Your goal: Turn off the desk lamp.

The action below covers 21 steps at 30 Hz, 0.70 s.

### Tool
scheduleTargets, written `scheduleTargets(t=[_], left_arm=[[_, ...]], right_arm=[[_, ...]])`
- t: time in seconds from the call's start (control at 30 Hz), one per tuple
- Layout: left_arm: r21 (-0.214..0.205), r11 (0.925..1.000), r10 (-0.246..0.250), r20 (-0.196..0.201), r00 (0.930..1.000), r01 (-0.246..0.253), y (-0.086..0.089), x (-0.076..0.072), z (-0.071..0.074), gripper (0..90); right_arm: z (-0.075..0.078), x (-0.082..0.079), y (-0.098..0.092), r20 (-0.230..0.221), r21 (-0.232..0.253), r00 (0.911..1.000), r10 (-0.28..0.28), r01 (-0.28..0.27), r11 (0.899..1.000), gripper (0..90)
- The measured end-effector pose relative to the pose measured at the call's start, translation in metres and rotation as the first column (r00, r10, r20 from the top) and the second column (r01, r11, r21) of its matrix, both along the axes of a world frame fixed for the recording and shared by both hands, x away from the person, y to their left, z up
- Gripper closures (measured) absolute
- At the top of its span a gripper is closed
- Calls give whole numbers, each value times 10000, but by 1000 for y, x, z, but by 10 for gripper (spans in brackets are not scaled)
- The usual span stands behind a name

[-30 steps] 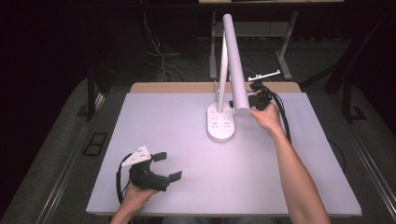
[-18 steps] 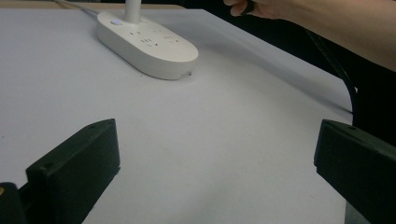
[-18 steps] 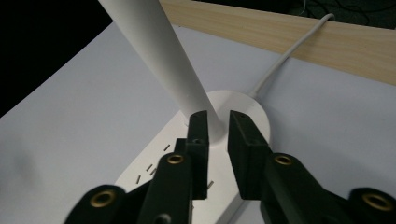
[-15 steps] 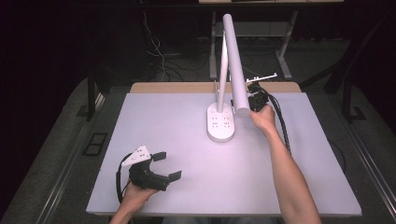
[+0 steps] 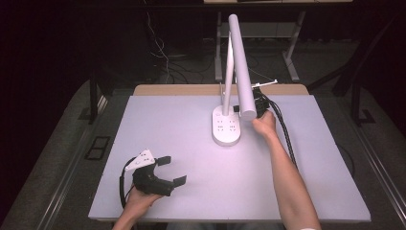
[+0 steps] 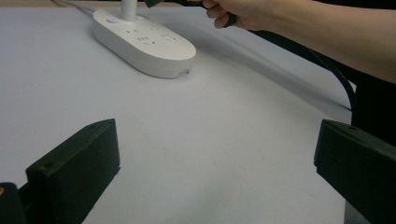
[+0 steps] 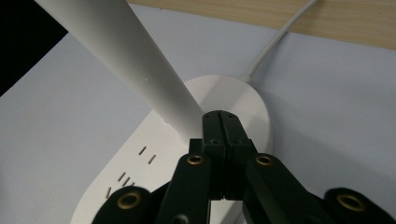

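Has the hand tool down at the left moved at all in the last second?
No. The left gripper sits at the same spot near the table's front left corner, at the same gap from the lamp base.

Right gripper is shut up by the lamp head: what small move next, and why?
Probably nudge the shut right gripper down against the lamp head: its tips already sit at the head's end above the base, suggesting a push. The left gripper rests open, apart.

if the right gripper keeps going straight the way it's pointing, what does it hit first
Most likely the white lamp arm: the right gripper, jaws closed, has its tips right at it above the lamp base. Whether they already touch is unclear.
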<state>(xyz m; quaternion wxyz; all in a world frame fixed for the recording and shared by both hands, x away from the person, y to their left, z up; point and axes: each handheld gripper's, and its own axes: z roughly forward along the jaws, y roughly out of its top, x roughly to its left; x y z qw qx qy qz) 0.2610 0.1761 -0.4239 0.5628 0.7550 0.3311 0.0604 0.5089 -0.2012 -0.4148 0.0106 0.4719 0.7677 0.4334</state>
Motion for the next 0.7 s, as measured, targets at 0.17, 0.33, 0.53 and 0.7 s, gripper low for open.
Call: scheduleTargets(t=[0.17,0.33,0.53,0.7], left_arm=[[-34,10000,25,-13,10000,-25,0,0,0,0],[-30,10000,25,-12,10000,-25,1,0,1,0],[-30,10000,14,2,10000,-14,1,-1,1,0],[-30,10000,-2,-9,10000,2,1,-1,0,0]], right_arm=[[-4,2,1,-15,124,9999,-145,145,9998,900],[-10,4,5,-279,14,9993,-262,262,9997,900],[-15,5,10,-471,64,9984,-306,310,9995,900],[-17,4,11,-410,-13,9983,-404,404,9992,900]])
